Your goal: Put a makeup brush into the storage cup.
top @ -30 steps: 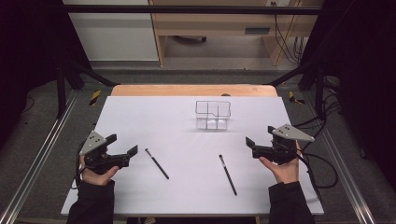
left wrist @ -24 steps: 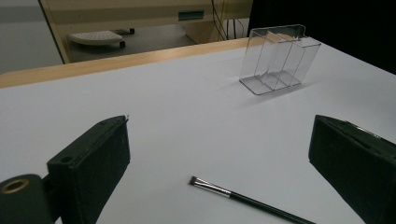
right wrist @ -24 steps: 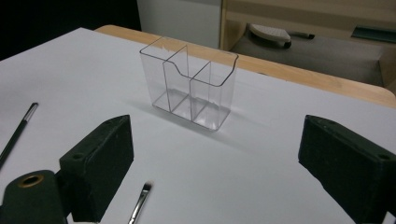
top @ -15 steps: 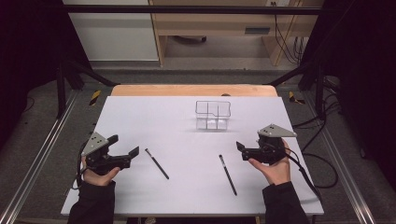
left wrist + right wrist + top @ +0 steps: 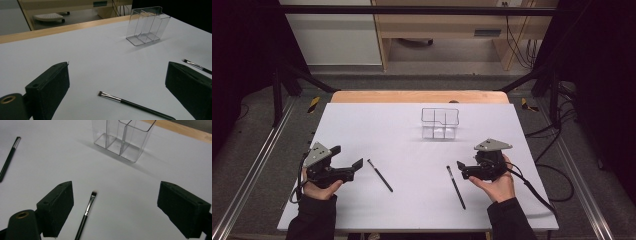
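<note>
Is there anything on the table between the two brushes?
No. In the high view, only bare white table lies between the left brush and the right brush.

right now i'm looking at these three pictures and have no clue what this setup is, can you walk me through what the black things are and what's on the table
No robot here: a person sits at a white table and holds a hand-operated gripper in each hand.

The high view looks down from above. There the left gripper and the right gripper both have their jaws open and hold nothing.

The other two pictures come from cameras riding on the grippers. The black blocks rising from the bottom of each are that gripper's own two jaws, spread apart.

On the table lie two thin makeup brushes with dark handles: the left brush by the left gripper and the right brush by the right gripper. Farther back stands a clear plastic organizer, upright, divided into compartments, with nothing visible inside.
</note>
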